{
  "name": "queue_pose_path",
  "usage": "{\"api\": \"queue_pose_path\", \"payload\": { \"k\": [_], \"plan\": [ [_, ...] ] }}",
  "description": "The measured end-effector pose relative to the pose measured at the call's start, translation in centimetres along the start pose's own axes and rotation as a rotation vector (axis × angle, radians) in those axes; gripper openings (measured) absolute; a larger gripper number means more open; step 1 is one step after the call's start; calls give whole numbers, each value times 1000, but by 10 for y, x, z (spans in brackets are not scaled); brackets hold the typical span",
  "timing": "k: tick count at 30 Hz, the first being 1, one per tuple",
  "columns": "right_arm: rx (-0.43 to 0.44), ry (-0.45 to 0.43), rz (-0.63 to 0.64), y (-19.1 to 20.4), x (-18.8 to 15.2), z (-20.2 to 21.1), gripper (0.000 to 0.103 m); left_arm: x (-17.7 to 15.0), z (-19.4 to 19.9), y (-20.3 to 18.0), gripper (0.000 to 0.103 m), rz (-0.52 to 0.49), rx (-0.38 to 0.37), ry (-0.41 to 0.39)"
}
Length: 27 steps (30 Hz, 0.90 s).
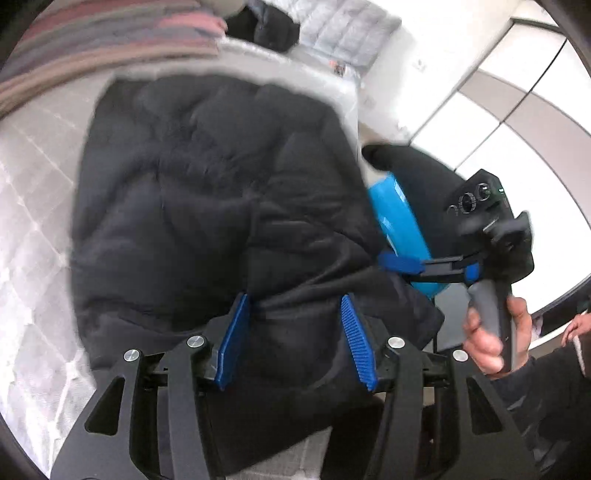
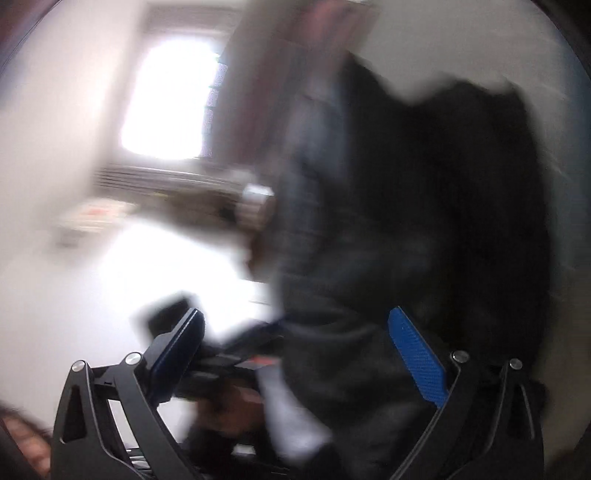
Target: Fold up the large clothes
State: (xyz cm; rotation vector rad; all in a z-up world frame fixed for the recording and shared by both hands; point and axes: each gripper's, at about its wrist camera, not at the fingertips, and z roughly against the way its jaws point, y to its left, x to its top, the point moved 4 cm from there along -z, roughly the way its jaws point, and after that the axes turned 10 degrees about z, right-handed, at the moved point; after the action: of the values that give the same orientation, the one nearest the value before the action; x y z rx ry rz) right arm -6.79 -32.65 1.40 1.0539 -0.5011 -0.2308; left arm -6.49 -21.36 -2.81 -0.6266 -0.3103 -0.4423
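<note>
A large black puffer jacket (image 1: 207,199) lies spread on a pale quilted bed (image 1: 29,229). My left gripper (image 1: 295,332) is over its near hem, jaws apart, with black fabric bunched between the blue pads (image 1: 358,343). My right gripper (image 1: 402,264) shows at the right of the left wrist view, held in a hand, its blue fingers close together at the jacket's right edge. In the blurred right wrist view my right gripper (image 2: 299,332) has its jaws wide apart, with the dark jacket (image 2: 461,221) ahead on the right.
A striped blanket (image 1: 103,40) lies at the bed's far left. Another dark garment (image 1: 266,26) and a grey quilted one (image 1: 347,29) lie at the far end. A bright blue object (image 1: 399,221) sits beside the bed. A window (image 2: 170,99) shows ahead.
</note>
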Motion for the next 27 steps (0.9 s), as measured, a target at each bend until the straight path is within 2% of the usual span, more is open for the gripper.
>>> {"api": "queue_pose_path", "payload": {
  "k": [3, 5, 6, 8, 9, 10, 12, 14, 16, 18, 21, 24, 27],
  "plan": [
    [-44, -33, -37, -8, -4, 7, 96, -1, -15, -3, 49, 5, -24, 47],
    [-99, -119, 43, 13, -2, 28, 96, 6, -5, -2, 49, 15, -33, 39],
    [-126, -152, 72, 20, -2, 37, 96, 11, 8, -1, 49, 15, -55, 9],
    [-239, -203, 115, 27, -2, 53, 96, 23, 37, 8, 49, 23, -66, -66],
    [-333, -205, 132, 25, -3, 55, 96, 28, 55, 19, 50, 50, -67, -112],
    [-380, -198, 137, 22, -6, 55, 96, 33, 68, 31, 51, 84, -65, -147],
    [-443, -149, 110, 4, -6, 42, 96, 46, 86, 64, 61, 176, -45, -205],
    [-483, -100, 98, -21, -5, 40, 96, 53, 92, 107, 61, 294, -36, -215],
    [-463, -66, 69, -39, -2, 26, 96, 53, 84, 141, 61, 401, -70, -189],
    [-400, -66, 40, -51, -7, 29, 96, 45, 69, 163, 61, 475, -107, -143],
    [-263, -61, -45, -65, 0, 16, 96, 35, 30, 176, 61, 567, -175, -84],
    [-202, -48, -91, -76, 0, 4, 96, 27, -6, 179, 62, 632, -281, -32],
    [-145, -50, -105, -84, -2, 1, 96, 31, -35, 173, 72, 639, -343, 7]
  ]
}}
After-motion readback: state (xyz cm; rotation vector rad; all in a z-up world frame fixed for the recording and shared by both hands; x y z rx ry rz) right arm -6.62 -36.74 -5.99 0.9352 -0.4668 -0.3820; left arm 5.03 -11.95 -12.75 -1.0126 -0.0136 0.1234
